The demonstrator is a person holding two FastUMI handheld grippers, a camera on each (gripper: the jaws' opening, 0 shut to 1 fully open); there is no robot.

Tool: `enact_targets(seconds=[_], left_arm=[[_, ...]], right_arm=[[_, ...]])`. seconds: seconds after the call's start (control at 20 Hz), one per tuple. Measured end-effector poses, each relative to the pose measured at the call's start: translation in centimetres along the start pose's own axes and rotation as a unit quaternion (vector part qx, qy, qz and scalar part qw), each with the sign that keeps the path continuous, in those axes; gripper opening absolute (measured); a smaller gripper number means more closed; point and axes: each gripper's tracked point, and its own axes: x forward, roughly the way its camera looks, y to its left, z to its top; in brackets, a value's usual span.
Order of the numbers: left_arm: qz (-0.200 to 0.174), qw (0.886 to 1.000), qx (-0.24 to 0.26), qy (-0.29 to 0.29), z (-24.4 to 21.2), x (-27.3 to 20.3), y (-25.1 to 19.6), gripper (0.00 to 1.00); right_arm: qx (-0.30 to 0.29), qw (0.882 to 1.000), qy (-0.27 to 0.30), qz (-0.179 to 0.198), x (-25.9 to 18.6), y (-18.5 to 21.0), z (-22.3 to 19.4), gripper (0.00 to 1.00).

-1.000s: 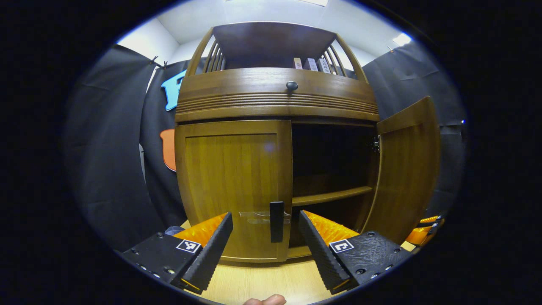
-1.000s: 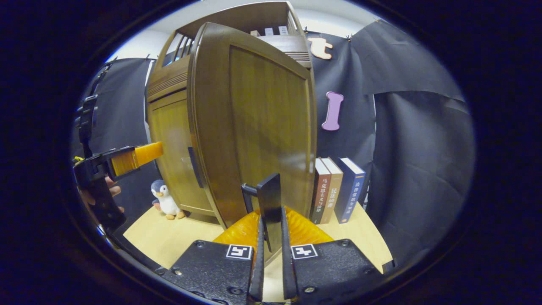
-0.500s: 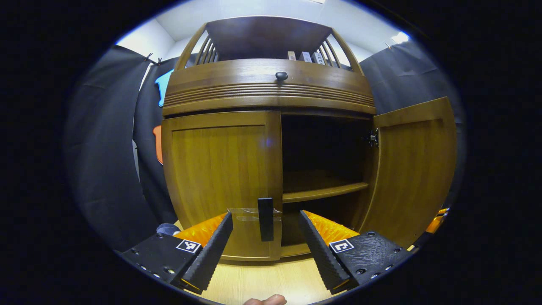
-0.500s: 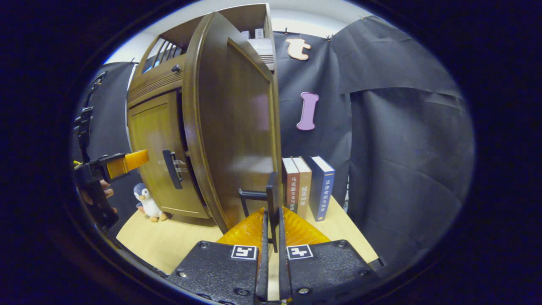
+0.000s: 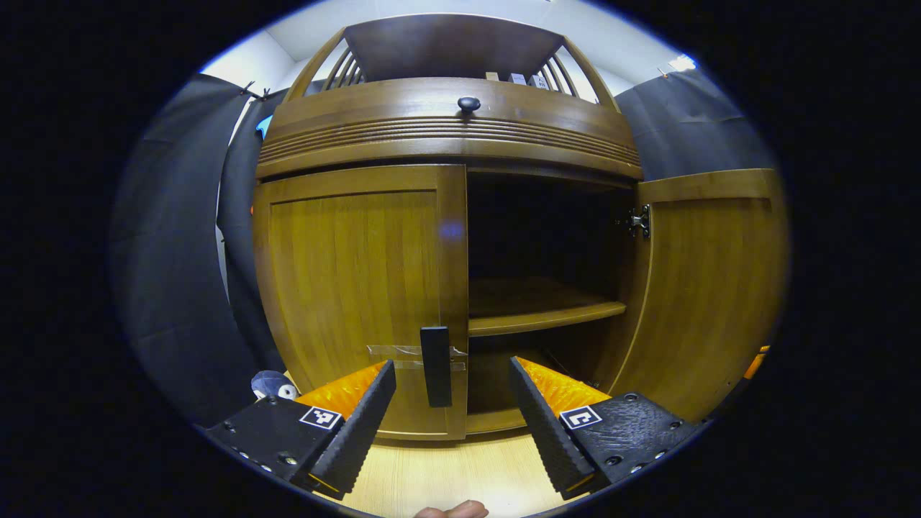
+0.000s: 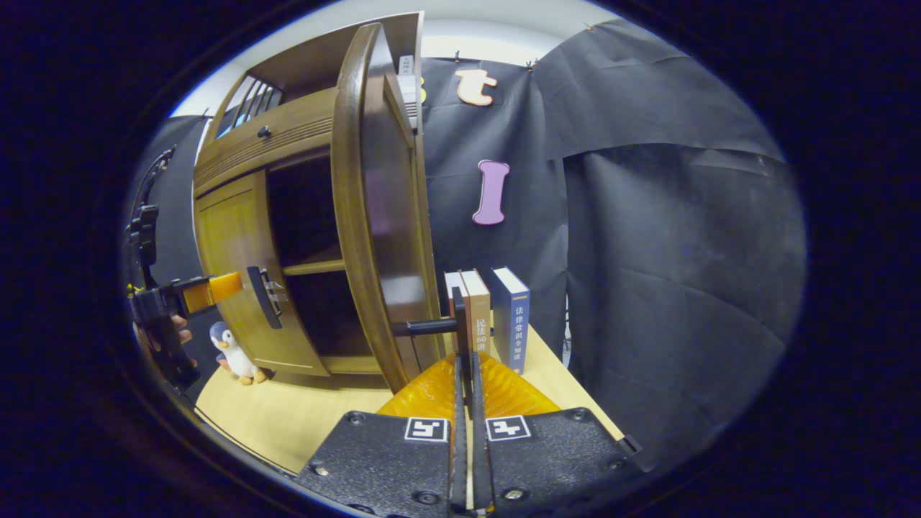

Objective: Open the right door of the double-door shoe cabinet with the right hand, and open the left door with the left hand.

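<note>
The brown wooden shoe cabinet (image 5: 446,137) stands on a light table. Its left door (image 5: 360,288) is closed, with a dark bar handle (image 5: 435,356) near its inner edge. My left gripper (image 5: 450,414) is open, its fingers on either side of that handle and a little short of it. The right door (image 5: 712,288) is swung wide, baring a shelf (image 5: 540,316). In the right gripper view, that door (image 6: 367,216) is seen edge-on and my right gripper (image 6: 464,360) is shut on its handle (image 6: 457,324). The left gripper (image 6: 209,288) shows far left, held by a hand.
Three upright books (image 6: 489,316) stand against the black cloth right of the cabinet. A small penguin toy (image 6: 230,352) sits on the table (image 6: 288,417) by the cabinet's left corner. A drawer knob (image 5: 468,103) sits above the doors.
The right door has swung further open with my right gripper on its handle. My left gripper has come closer to the left door's handle, still open.
</note>
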Motion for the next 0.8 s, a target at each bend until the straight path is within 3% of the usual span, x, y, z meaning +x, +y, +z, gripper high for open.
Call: enact_targets(seconds=[0.15,0.4,0.55,0.6,0.65,0.75,0.8], left_arm=[[0.006,1.000,-0.011,0.006,-0.6,1.0,0.2,0.94],[0.029,0.999,-0.023,0.028,-2.5,3.4,1.0,0.94],[0.034,0.999,-0.013,0.039,-3.6,5.1,1.7,0.94],[0.035,0.999,-0.009,0.039,-3.9,5.7,1.9,0.83],[0.035,0.999,-0.008,0.040,-4.2,6.4,1.9,0.83],[0.027,0.998,-0.002,0.053,-5.2,7.6,1.9,0.99],[0.029,0.998,-0.001,0.058,-5.5,8.0,2.2,0.86]], right_arm=[[-0.005,1.000,0.000,-0.002,-0.1,-0.5,-0.1,0.06],[0.001,0.999,-0.013,-0.041,-0.9,-3.8,0.5,0.07],[0.007,0.999,-0.024,-0.040,-1.6,-3.8,1.1,0.07],[0.003,0.999,-0.029,-0.038,-1.9,-3.6,1.4,0.07],[-0.002,0.999,-0.036,-0.039,-2.4,-3.6,1.7,0.06],[-0.013,0.998,-0.039,-0.043,-2.9,-3.4,1.9,0.06],[-0.015,0.998,-0.037,-0.049,-3.1,-3.5,2.0,0.06]])
